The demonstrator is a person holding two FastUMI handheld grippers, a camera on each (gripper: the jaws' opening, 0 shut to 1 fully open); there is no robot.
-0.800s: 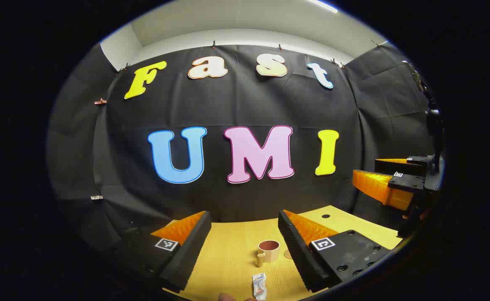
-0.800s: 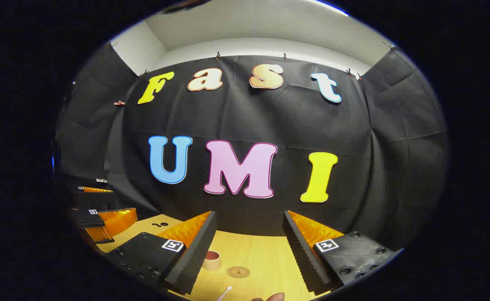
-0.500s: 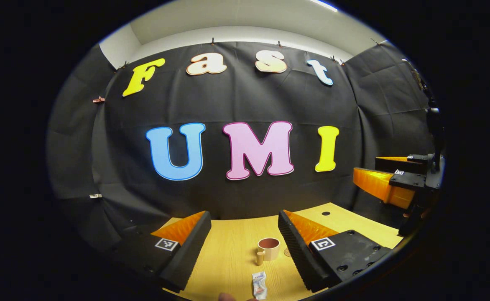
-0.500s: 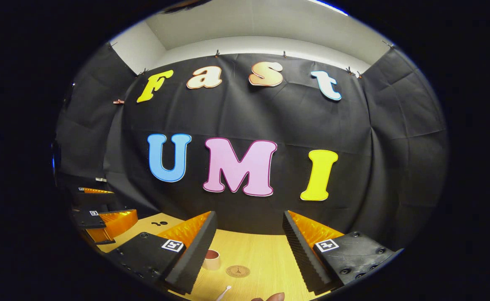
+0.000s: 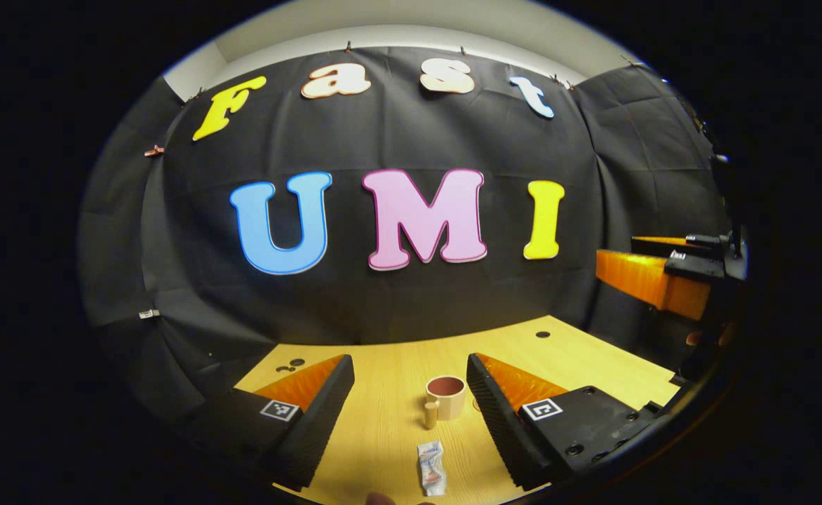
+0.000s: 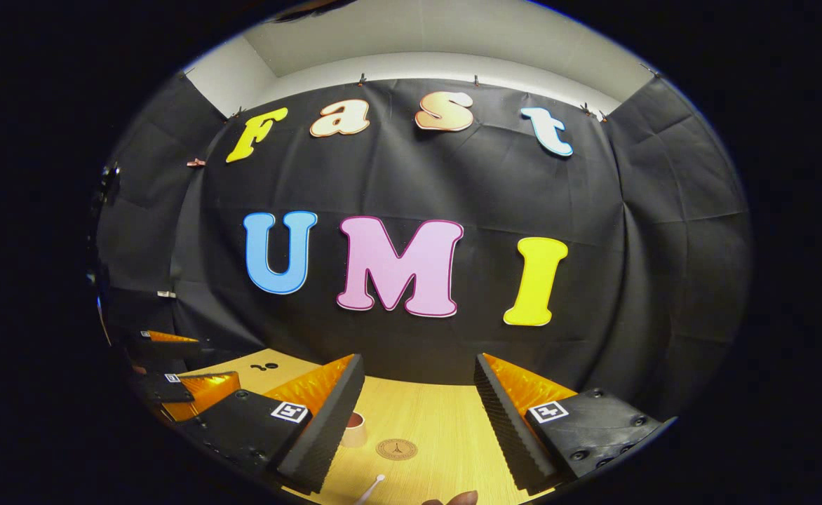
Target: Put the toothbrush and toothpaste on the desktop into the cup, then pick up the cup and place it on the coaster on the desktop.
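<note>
Nearest the cup, just in front of it on the counter, the toothpaste is seen lying flat; the coaster is laid just beside the cup, and the toothbrush is found in front of the coaster, only its pale tip being visible. Left gripper and right gripper are held wide apart above the counter, nothing being gripped. Risks judged: the cup may be tipped by a long toothbrush or by a knock on its handle; the flat tube may slip from a shallow pinch. Print on the tube is too small to be read; the coaster bears an unreadable emblem.
</note>
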